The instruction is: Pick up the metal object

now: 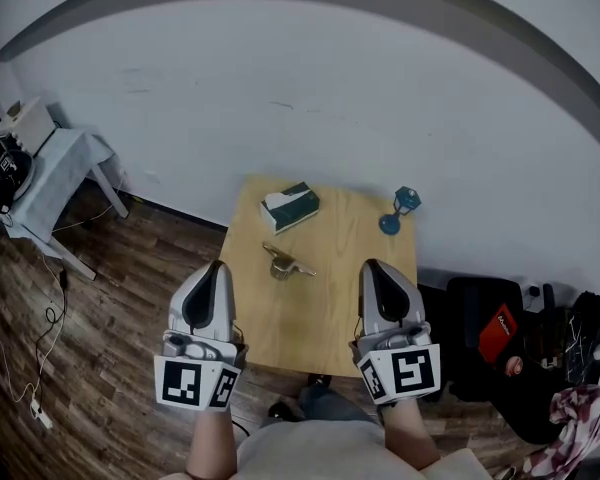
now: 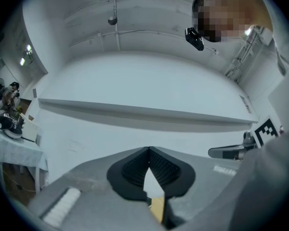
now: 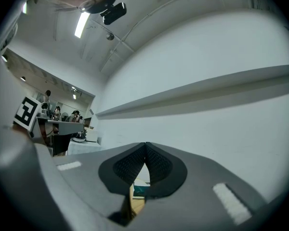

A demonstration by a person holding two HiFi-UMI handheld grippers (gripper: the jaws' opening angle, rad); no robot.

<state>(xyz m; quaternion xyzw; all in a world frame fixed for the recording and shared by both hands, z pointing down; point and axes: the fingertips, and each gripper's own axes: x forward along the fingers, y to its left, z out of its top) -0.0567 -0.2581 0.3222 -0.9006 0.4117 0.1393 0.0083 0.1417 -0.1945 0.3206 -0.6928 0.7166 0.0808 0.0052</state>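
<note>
The metal object (image 1: 283,261), a small brass-coloured piece with a handle, lies near the middle of the small wooden table (image 1: 330,318). My left gripper (image 1: 217,266) hovers at the table's near left edge, shut and empty, to the left of the object. Over the table's near right part, my right gripper (image 1: 372,265) is also shut with nothing in it. In the left gripper view the left gripper (image 2: 148,149) has its pads meeting and points at the white wall. In the right gripper view the right gripper (image 3: 145,144) has its tips touching too.
A green and white tissue box (image 1: 290,206) sits at the table's far left and a blue dumbbell-shaped thing (image 1: 398,211) at its far right. A cloth-covered side table (image 1: 50,183) stands at the left, black bags (image 1: 495,343) at the right, and cables (image 1: 50,318) lie on the wood floor.
</note>
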